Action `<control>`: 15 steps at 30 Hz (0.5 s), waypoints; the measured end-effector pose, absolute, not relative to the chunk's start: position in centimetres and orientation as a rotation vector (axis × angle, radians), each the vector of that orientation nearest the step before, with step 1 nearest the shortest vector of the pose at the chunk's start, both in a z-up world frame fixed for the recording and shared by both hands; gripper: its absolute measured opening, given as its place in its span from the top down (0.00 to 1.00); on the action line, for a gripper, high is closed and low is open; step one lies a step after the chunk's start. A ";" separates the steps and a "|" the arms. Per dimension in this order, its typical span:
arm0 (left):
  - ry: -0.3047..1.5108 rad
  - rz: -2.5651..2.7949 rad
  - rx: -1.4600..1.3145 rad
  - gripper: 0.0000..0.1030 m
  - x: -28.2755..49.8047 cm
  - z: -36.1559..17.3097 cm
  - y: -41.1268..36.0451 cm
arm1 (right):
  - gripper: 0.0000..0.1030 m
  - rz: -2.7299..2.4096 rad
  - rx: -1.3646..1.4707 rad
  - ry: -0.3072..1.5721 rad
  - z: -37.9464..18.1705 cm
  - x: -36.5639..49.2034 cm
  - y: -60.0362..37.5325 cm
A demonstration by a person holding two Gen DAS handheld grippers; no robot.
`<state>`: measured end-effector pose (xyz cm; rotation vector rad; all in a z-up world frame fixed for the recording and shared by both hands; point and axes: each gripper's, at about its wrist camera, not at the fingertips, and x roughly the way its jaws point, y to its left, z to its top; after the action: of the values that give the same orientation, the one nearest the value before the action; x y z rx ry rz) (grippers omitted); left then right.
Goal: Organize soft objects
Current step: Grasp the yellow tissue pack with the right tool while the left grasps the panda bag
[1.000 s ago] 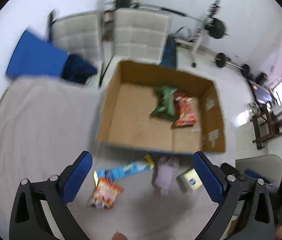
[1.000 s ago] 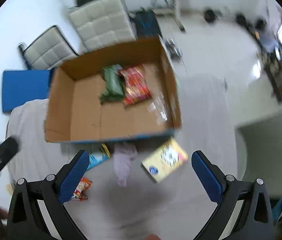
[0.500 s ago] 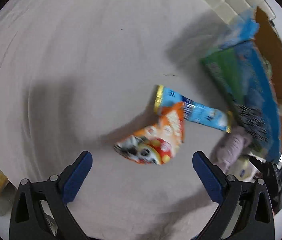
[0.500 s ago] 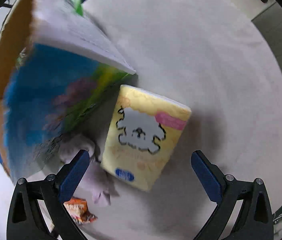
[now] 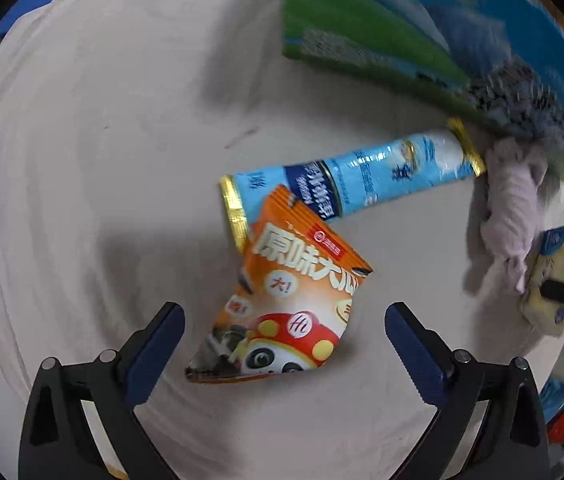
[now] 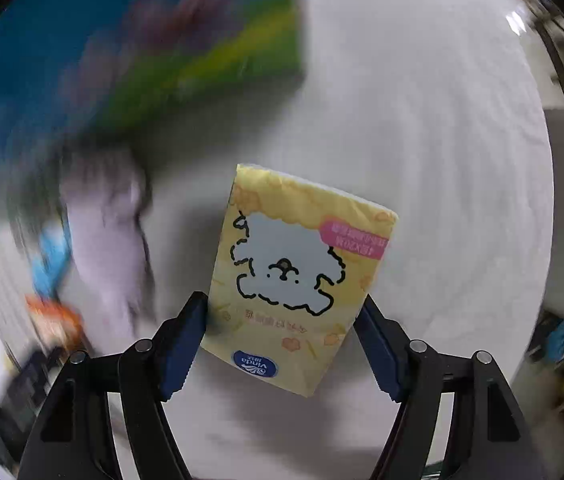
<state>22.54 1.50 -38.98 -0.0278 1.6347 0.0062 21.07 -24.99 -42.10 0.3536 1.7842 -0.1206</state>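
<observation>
Tissue pack, yellow with a cartoon dog outline, sits between the fingers of the right gripper, whose blue pads press against its two long edges near the lower end; the pack tilts toward 1 o'clock over the pale cloth-covered desk. At 9 o'clock from it lies a blurred lilac cloth, with the printed blue-and-green side of a cardboard box at 11 o'clock.

In the left wrist view, the left gripper stands wide open and empty, its fingers on either side of an orange snack bag lying flat on the desk, not touching it. The bag's upper corner overlaps a light-blue tube-shaped packet that stretches toward 2 o'clock, its far end just beside the lilac cloth and the foot of the box. At 3 o'clock, the tissue pack shows at the frame's edge, beside the cloth.
</observation>
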 end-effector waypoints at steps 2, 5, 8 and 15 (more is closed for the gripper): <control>1.639 -0.011 0.004 0.00 22.7 -39.5 0.6 | 0.27 -0.083 0.277 1.807 -42.0 20.1 -24.1; 1.650 -0.017 0.050 0.20 22.4 -40.7 -0.5 | 0.26 -0.076 0.239 1.796 -42.1 19.5 -23.5; 1.679 -0.021 0.077 0.39 22.5 -41.7 -1.5 | 0.26 -0.100 0.220 1.784 -42.7 19.4 -23.1; 1.694 -0.008 -0.018 0.46 20.3 -41.9 -1.4 | 0.30 -0.114 0.233 1.797 -44.5 19.3 -22.0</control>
<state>20.32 -1.45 -41.86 -0.0176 1.6942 -0.0077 19.25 -21.97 -44.52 0.2327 1.7973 -0.1139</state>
